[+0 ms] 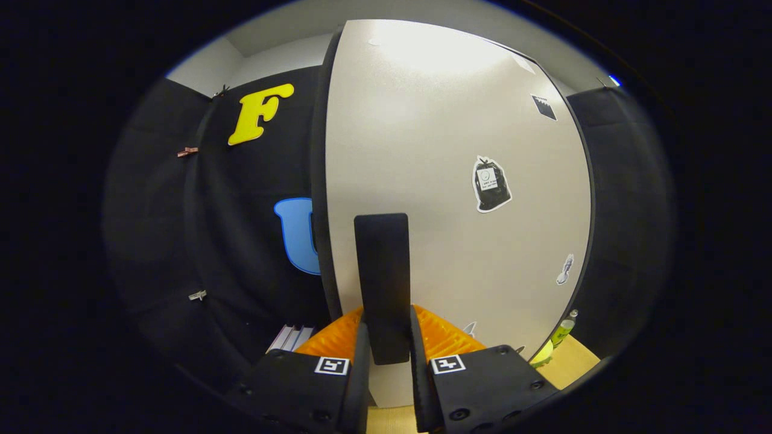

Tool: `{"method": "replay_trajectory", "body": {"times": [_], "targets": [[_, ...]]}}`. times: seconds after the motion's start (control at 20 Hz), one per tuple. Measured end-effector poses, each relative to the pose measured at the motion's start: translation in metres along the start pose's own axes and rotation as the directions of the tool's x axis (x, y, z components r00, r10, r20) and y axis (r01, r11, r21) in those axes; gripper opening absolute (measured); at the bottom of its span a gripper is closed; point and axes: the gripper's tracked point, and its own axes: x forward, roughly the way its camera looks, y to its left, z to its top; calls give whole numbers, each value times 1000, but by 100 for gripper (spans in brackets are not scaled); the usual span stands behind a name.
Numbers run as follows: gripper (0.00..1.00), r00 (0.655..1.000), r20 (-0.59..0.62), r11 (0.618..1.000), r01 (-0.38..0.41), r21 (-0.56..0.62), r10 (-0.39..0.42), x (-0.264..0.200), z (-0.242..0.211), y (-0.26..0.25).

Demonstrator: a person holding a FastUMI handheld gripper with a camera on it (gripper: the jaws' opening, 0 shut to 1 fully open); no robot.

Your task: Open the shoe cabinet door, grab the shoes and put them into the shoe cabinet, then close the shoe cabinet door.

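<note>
The gripper (386, 355) is clamped on the black handle (382, 277), which rises between the jaws against the pale door (446, 150) straight ahead. The handle looks stiff and easy to hold; the door probably swings light. Beyond the right jaw, a bottle (564, 329) stands on a wooden surface (573, 361)

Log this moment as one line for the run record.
step: door handle | tongs: shut on black handle | cabinet door: pale, stickered | shoes: unplaced

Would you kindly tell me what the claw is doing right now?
Claw: closed on the black door handle of the shoe cabinet door, one finger on each side.
</note>
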Motion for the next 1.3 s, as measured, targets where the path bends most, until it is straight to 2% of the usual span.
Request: {"method": "replay_trajectory", "body": {"times": [0.4, 1.05, 1.1, 1.15, 1.2, 1.25, 1.3], "targets": [[34, 998, -20, 999, -53, -9, 52, -40, -3, -11], [34, 976, -57, 978, -210, -6, 210, -128, -5, -53], [34, 984, -50, 985, -170, -26, 168, -135, -4, -68], [34, 999, -35, 998, 16, -60, -19, -127, 1, -117], [5, 998, -27, 998, -56, -18, 56, -138, 7, -122], [4, 986, -33, 985, -164, 60, 166, -150, 9, -108], [5, 986, -21, 983, -162, 88, 165, -166, 15, -116]]}}
